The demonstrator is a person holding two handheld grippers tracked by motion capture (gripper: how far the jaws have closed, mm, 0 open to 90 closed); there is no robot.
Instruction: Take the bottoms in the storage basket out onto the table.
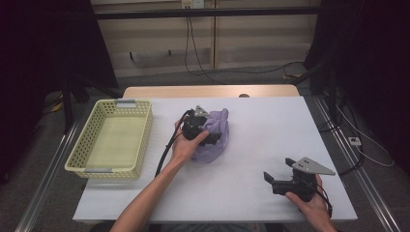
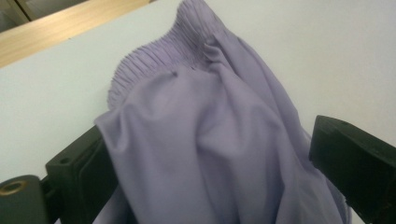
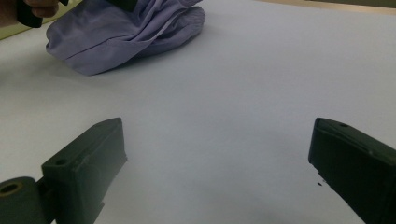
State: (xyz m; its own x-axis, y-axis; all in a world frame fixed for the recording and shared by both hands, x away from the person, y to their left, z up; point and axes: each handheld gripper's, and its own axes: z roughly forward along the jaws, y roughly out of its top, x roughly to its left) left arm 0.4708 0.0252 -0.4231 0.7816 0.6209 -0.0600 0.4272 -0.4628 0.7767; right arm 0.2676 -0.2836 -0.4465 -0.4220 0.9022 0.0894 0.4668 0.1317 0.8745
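A crumpled lavender garment (image 1: 216, 126) with a gathered elastic band (image 2: 163, 51) lies in the middle of the white table (image 1: 261, 125). My left gripper (image 1: 212, 137) is pushed into it from the left. In the left gripper view this gripper (image 2: 210, 135) is open, its jaws wide apart, and the cloth (image 2: 201, 116) bulges up between them. My right gripper (image 1: 278, 170) is held near the front right of the table, also open. Its view (image 3: 217, 128) has bare table between the jaws, with the garment (image 3: 121, 32) farther off at the upper left.
A pale yellow-green perforated basket (image 1: 145, 135) stands at the left of the table with nothing in it. A wooden strip (image 1: 208, 91) runs along the far edge. Cables trail on the floor beyond the table and at its right.
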